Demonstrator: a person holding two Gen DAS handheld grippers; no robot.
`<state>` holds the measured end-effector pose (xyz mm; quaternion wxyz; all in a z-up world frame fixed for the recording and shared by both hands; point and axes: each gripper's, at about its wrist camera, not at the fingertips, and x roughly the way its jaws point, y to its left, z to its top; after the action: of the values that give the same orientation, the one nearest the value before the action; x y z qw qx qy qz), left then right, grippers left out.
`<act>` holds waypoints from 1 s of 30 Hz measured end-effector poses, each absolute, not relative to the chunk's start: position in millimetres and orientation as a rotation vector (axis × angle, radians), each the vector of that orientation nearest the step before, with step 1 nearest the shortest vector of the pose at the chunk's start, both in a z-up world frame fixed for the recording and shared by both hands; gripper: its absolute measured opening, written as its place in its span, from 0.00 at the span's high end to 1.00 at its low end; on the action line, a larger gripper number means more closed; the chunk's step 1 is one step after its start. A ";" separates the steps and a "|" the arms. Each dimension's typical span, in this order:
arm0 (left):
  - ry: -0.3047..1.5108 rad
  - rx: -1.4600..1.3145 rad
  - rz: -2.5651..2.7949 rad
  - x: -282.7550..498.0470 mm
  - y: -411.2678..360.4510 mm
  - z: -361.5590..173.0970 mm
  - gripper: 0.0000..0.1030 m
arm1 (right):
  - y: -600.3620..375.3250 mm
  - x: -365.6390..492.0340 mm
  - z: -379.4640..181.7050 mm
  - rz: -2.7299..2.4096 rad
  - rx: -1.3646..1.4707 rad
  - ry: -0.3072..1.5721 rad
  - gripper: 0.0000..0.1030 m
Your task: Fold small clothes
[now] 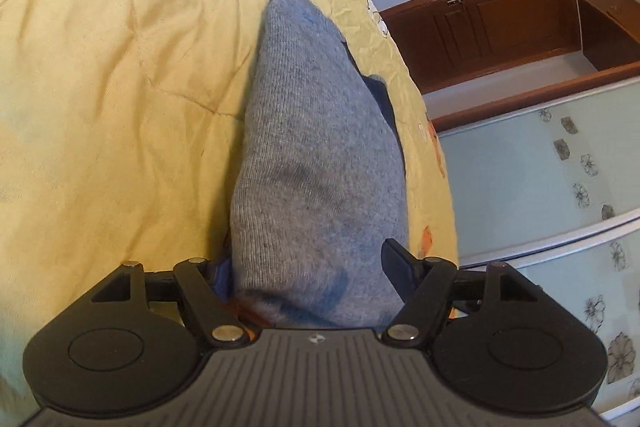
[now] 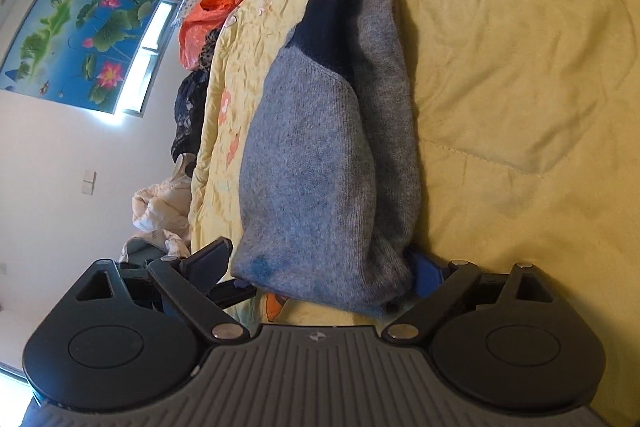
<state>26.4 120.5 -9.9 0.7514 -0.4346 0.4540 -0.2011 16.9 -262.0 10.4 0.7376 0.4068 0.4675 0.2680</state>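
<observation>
Now both grippers stand w/ jaws apart, one at each end of the grey knit sweater (image 1: 316, 155), which lies folded into a narrow bundle on the yellow quilt (image 1: 100, 87). The left gripper (image 1: 316, 267) has its jaws rather wide; the sweater end sits between them, but the black finger (image 1: 396, 259) on the right side only lies beside the knit and I see no squeeze, so I judge it as not gripping. The right gripper (image 2: 320, 267) is wide too: its left finger (image 2: 210, 261) is clear of the cloth, the blue pad (image 2: 426, 267) is behind the bundle's corner.

Probably the jaws straddle the ends to square up the bundle. The navy sleeve part (image 2: 332, 23) is tucked on top, toward the far end. The bundle lies near the quilt's edge, w/ loose clothes (image 2: 208, 27) piled beyond that edge.
</observation>
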 end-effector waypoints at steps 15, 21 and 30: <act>0.997 -0.705 -0.428 3.8 97.7 23.9 0.88 | -251.2 -3.8 18.7 0.631 0.698 1.007 0.76; 1.026 -0.743 -0.412 -13.3 108.2 -7.7 0.83 | -254.3 -23.2 4.6 0.597 0.700 1.006 0.71; 0.634 -0.110 -0.146 -47.2 68.2 85.3 0.21 | -280.5 -14.9 78.2 0.347 0.585 0.683 0.43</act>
<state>-47.2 68.2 85.3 0.9460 -0.0538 0.3114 -0.0715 -14.9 -280.5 78.2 0.8861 0.2815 0.3282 0.1669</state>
